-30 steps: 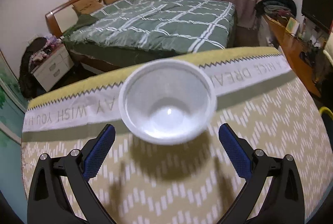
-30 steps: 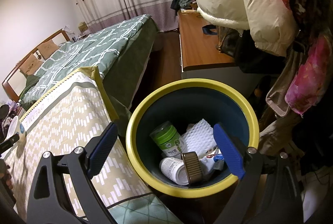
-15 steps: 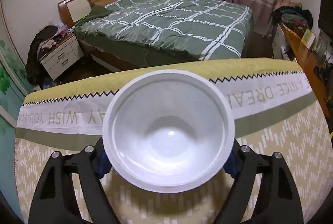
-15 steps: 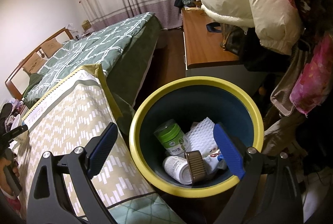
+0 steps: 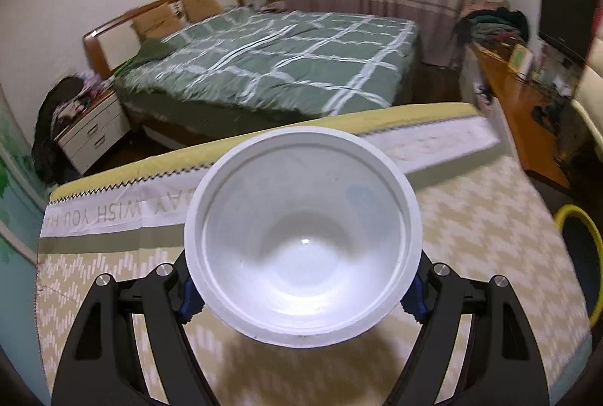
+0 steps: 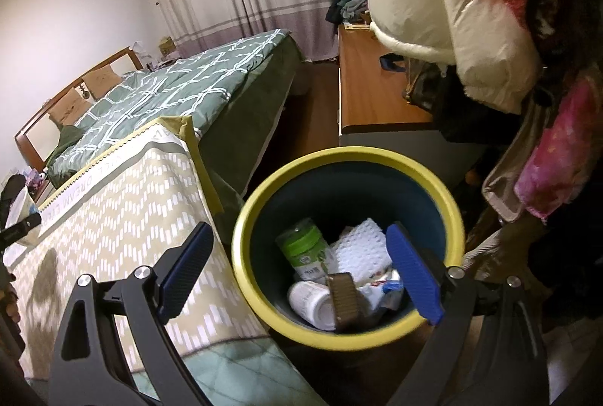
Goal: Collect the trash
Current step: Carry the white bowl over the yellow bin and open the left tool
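In the left wrist view, the left gripper sits at the bottom centre of the frame with its 2 blue pads pressed against the sides of a white plastic bowl, so the tongs are clamped on it. The bowl is empty, mouth toward the camera, and appears lifted above the patterned tablecloth that fills the lower half of the frame. At the far right edge a sliver of the yellow-rimmed trash bin shows, well apart from the bowl.

In the right wrist view, the bowl and the left gripper can be made out at the far left edge, blurred and small. The tablecloth runs across the left half. The right gripper is at the bottom centre, tongs wide apart and holding nothing, hovering above the bin at centre right. Inside lie a green-capped bottle, a white sponge-like pad, another white bottle and a brown tin.

The likely risks: the bowl is thin and smooth and held only by its sides, so a loose squeeze could let it slip, while a hard one could buckle it and pop it free. Released short of the rim, it could land on the floor. The bowl could also bump the idle right gripper above the bin's mouth.
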